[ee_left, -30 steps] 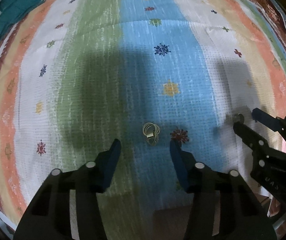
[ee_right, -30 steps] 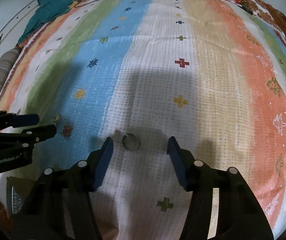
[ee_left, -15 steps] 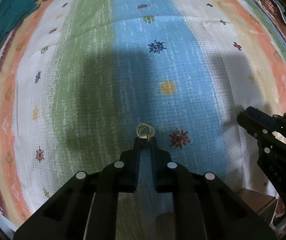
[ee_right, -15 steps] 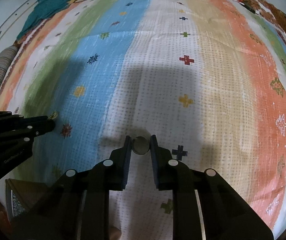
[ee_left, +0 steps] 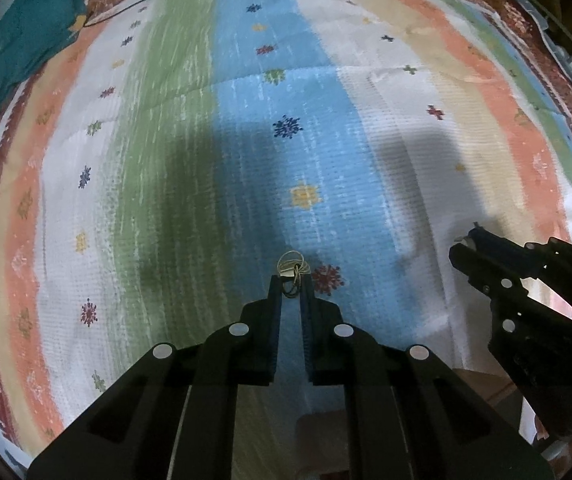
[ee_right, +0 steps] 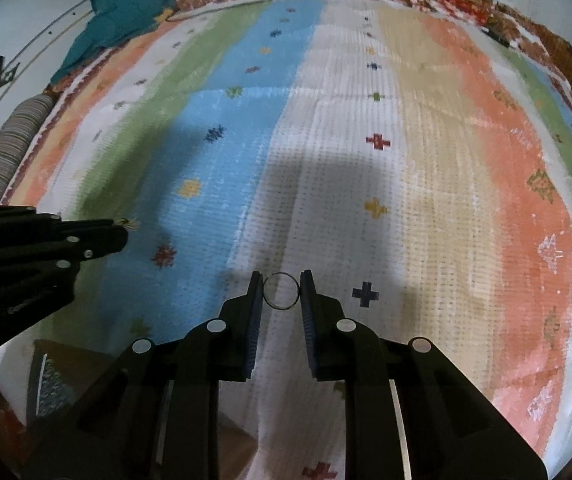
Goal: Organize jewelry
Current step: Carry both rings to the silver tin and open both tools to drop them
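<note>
My left gripper (ee_left: 290,286) is shut on a small bunch of thin gold rings (ee_left: 291,266), held above the striped bedspread (ee_left: 206,140). My right gripper (ee_right: 282,282) is shut on a single dark metal ring (ee_right: 281,290), pinched upright between the blue pads and lifted off the cloth. The right gripper shows in the left wrist view (ee_left: 467,248) at the right. The left gripper shows in the right wrist view (ee_right: 120,228) at the left with the gold rings (ee_right: 130,223) at its tip.
The bedspread (ee_right: 405,120) covers a bed. A teal cloth (ee_left: 22,40) lies at the far left corner. A striped bolster (ee_right: 2,152) lies along the left edge. A brown box (ee_right: 58,376) sits below the near edge.
Both grippers closed on their jewelry, the left on the gold rings and the right on the dark ring, and have lifted away from the bedspread.
</note>
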Tool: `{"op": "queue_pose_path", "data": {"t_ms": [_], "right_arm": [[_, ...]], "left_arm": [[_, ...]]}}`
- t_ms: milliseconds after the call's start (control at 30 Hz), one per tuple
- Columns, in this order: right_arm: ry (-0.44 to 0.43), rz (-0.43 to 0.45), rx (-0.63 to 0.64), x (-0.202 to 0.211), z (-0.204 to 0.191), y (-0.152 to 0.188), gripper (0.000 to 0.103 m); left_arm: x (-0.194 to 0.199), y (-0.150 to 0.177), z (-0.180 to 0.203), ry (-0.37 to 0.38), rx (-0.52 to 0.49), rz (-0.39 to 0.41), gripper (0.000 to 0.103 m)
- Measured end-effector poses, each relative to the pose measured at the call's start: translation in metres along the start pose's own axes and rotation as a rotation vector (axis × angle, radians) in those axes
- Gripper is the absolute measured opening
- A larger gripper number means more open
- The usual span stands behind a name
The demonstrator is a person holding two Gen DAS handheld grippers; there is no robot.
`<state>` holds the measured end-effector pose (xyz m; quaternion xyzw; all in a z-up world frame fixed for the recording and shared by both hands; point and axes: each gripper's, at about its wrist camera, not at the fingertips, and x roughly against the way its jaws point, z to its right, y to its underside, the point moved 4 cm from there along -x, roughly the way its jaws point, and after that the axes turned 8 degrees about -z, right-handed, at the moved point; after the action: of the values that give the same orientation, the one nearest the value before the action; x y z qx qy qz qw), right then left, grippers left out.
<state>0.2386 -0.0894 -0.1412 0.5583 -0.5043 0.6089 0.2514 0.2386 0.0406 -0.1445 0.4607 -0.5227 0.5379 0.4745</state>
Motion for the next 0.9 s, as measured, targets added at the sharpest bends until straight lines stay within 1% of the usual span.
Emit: {"op": "queue_pose_path", "data": {"t_ms": [133,233,333,467,533,700,833,900], "right_arm": [[-0.009,0.052,-0.006,0.02,-0.004,0.004,0.02],[-0.02,0.071,-0.005,0.028,-0.01,0.007,0.02],[-0.013,0.091,0.014,0.035,-0.015,0.01,0.02],[-0.004,0.114,0.02,0.043,-0.016,0.013,0.02],[0.003,0.124,0.023,0.047,-0.017,0.014,0.02],[-0.019,0.154,0.039,0.062,-0.024,0.02,0.02],[-0.029,0.181,0.047,0.073,-0.028,0.024,0.02],[-0.032,0.19,0.053,0.077,-0.03,0.027,0.02]], "left_arm": [[0.012,0.008,-0.005,0.015,0.007,0.031,0.009],[0.023,0.012,-0.002,0.037,0.013,0.056,0.009],[0.033,0.015,0.002,0.05,0.008,0.079,0.009],[0.044,0.02,0.007,0.038,-0.012,0.114,0.009],[0.053,0.024,0.011,0.052,-0.019,0.133,0.009],[0.075,0.034,0.016,0.074,-0.025,0.197,0.009],[0.086,0.044,0.021,0.06,-0.042,0.235,0.009],[0.094,0.049,0.023,0.063,-0.041,0.267,0.009]]}}
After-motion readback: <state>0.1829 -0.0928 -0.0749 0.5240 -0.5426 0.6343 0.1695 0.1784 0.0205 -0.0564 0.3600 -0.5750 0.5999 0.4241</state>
